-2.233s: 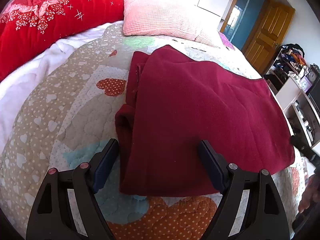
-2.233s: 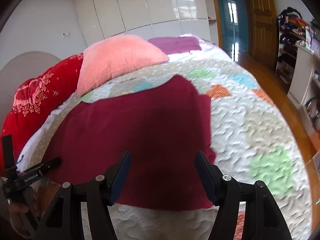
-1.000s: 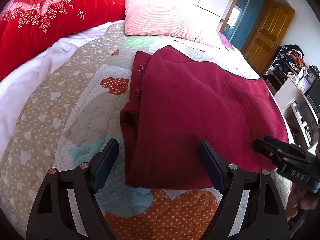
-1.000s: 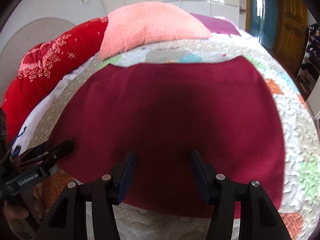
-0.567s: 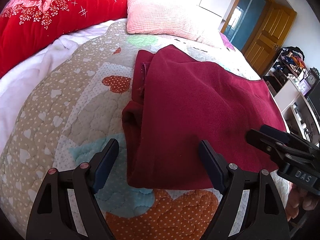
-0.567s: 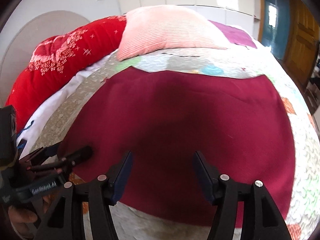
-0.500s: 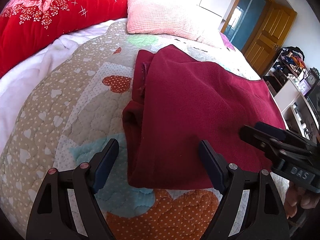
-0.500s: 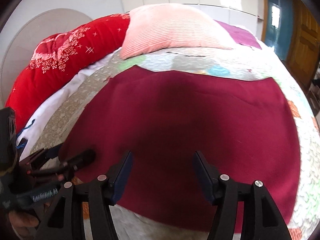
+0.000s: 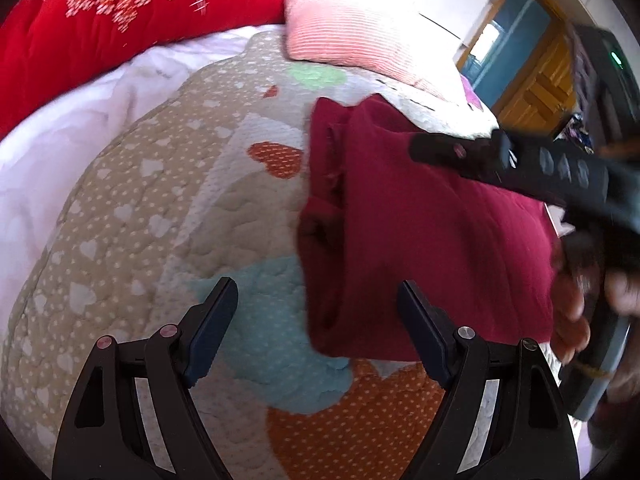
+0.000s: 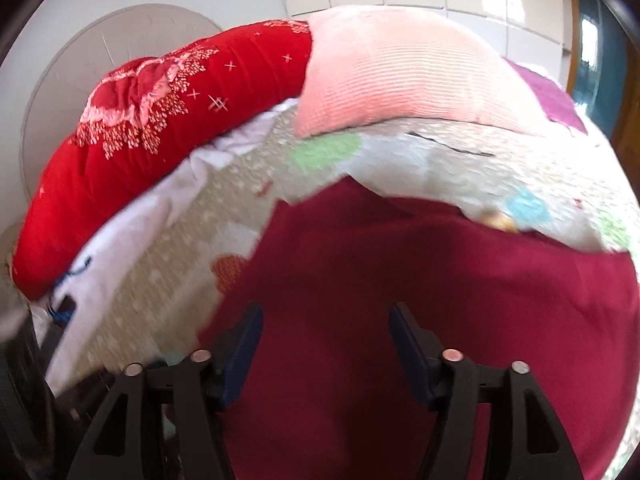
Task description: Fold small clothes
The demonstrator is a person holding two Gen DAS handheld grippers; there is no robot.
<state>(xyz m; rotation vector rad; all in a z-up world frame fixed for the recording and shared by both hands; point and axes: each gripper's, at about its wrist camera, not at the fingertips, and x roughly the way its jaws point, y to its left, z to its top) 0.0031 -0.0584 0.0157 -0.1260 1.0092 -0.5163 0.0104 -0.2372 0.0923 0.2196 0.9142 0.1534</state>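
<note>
Swinging in from the right of the left wrist view, the right gripper [image 9: 416, 148] now reaches across the upper part of the maroon garment [image 9: 432, 240], blurred, its jaws spread in its own view; the left gripper [image 9: 316, 316] hovers with jaws apart at the garment's near left corner; the garment lies folded on the heart-patterned quilt [image 9: 168, 216], below the pink pillow [image 10: 400, 76] and red duvet [image 10: 160, 112].

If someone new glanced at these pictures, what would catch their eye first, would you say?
Likely the dark red garment, lying partly folded on the heart-patterned quilt. Next, the bright red duvet and pink pillow at the bed's head. The right gripper reaches over the garment, blurred.
</note>
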